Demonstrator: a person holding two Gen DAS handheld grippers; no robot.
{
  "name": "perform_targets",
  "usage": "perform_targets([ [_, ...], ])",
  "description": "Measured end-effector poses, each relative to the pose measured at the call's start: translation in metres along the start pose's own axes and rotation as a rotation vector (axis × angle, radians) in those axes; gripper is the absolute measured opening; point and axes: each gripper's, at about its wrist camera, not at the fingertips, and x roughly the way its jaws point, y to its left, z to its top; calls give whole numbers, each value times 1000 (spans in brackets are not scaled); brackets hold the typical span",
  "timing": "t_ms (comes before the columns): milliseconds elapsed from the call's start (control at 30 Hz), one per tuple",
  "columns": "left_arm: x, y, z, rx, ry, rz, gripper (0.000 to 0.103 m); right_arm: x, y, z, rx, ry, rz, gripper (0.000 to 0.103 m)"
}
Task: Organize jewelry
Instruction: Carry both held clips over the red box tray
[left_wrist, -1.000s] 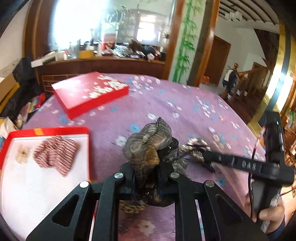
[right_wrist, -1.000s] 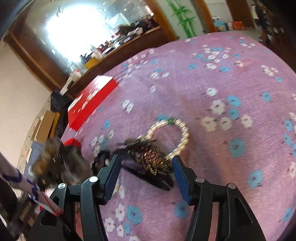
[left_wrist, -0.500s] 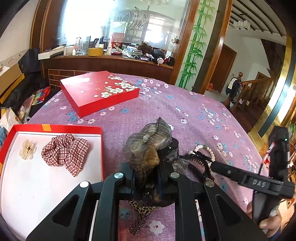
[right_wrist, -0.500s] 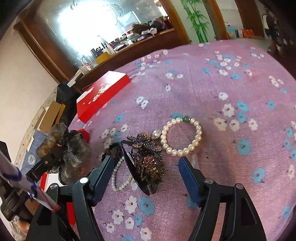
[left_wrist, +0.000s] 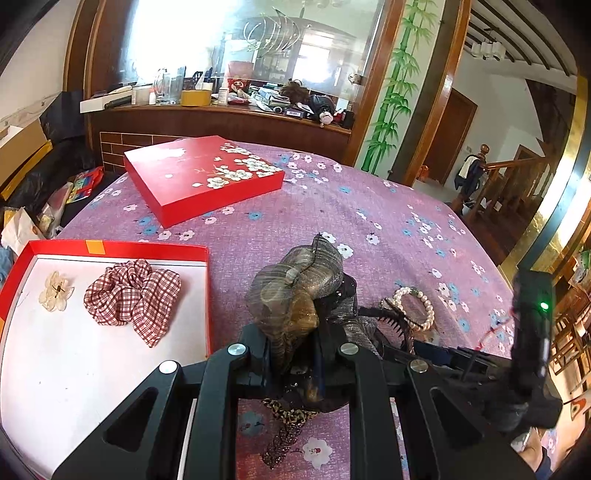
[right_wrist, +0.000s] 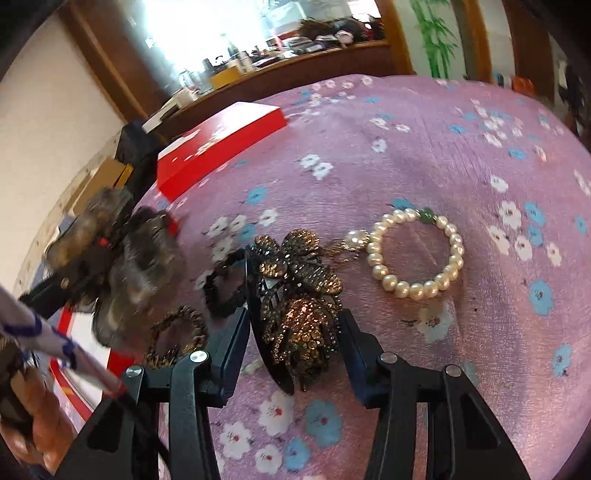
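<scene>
My left gripper (left_wrist: 295, 354) is shut on a brown gauze hair bow (left_wrist: 299, 284) and holds it above the purple flowered cloth, just right of the open red tray (left_wrist: 110, 246). The tray holds a red checked scrunchie (left_wrist: 133, 295) and a pale flower clip (left_wrist: 55, 291). My right gripper (right_wrist: 293, 328) is open, its jaws on either side of a rhinestone butterfly hair claw (right_wrist: 299, 306) lying on the cloth. A pearl bracelet (right_wrist: 417, 251) lies just right of the claw. A leopard-print scrunchie (right_wrist: 177, 332) lies to its left. The bow shows blurred in the right wrist view (right_wrist: 122, 254).
A closed red box lid with white blossoms (left_wrist: 201, 177) lies at the far side of the table. The table edge falls off on the left toward bags and boxes (left_wrist: 33, 206). A wooden counter with clutter (left_wrist: 221, 110) stands behind.
My left gripper has lifted the bow and carried it left toward the tray. My right gripper has closed in on the butterfly claw, which now sits between its jaws.
</scene>
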Motion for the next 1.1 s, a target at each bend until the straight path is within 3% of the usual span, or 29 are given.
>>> perform_targets([
  [100,-1,3,1,-12,-2,4,16,-11,3,2,-5,-36,57,53],
  [200,-1,3,0,-10,-1,5,16,-8,1,1,10,-34,62,54],
  [600,0,1,-1,-2,10,3,16,3,18,-4,-58,-34,-63,53],
  [633,0,0,-1,0,10,2,16,3,19,-4,-65,-36,-65,45],
  [733,0,-2,-2,6,7,-2,16,0,19,-4,-59,-36,-69,44],
  [833,-2,-2,-2,4,1,-12,16,-15,13,-1,-9,-66,-45,36],
  [1100,-5,-12,-4,23,-18,-42,16,-64,4,1,55,-204,-54,36],
])
